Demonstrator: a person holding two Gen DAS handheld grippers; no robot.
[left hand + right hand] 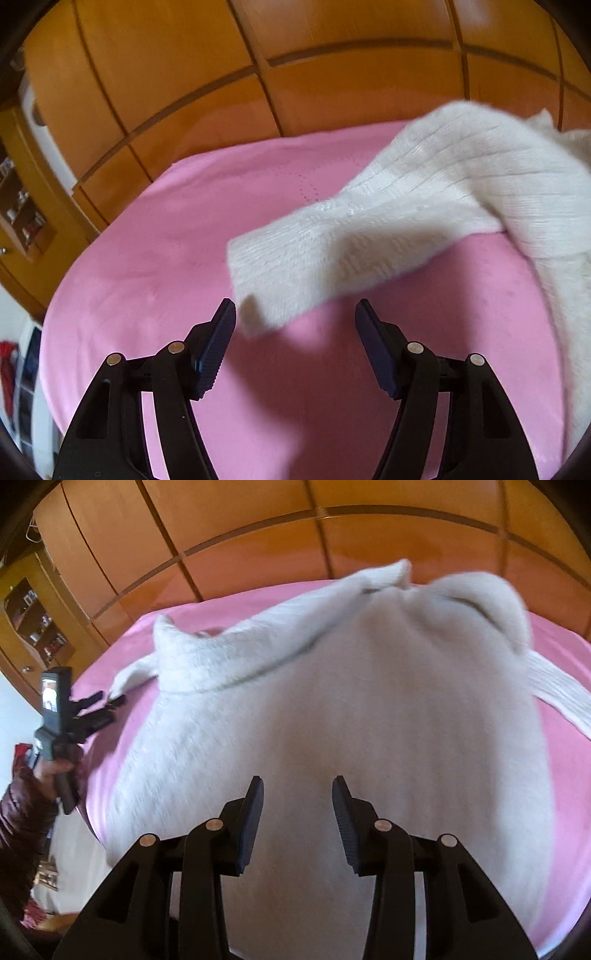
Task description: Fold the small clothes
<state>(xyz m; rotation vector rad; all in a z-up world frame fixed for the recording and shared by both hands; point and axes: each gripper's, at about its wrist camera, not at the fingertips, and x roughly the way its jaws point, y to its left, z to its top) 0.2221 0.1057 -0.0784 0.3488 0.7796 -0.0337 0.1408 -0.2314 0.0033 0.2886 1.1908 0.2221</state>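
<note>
A cream knitted sweater (369, 720) lies spread on the pink bed cover (565, 760). Its ribbed sleeve (369, 229) stretches in from the right in the left wrist view, and the cuff (266, 288) ends between the fingertips of my left gripper (295, 314). That gripper is open and its pads are not pressing the cuff. My right gripper (297, 786) is open above the sweater's body with nothing pinched. The right wrist view shows the left gripper (109, 703) at the far left by the sleeve end, held in a hand (55, 768).
A wooden wardrobe wall (332, 74) runs behind the bed. Open shelves with small items (22, 206) stand at the left. The pink cover (147, 277) is bare left of the sleeve. A dark red quilted sleeve (18, 819) comes in at lower left.
</note>
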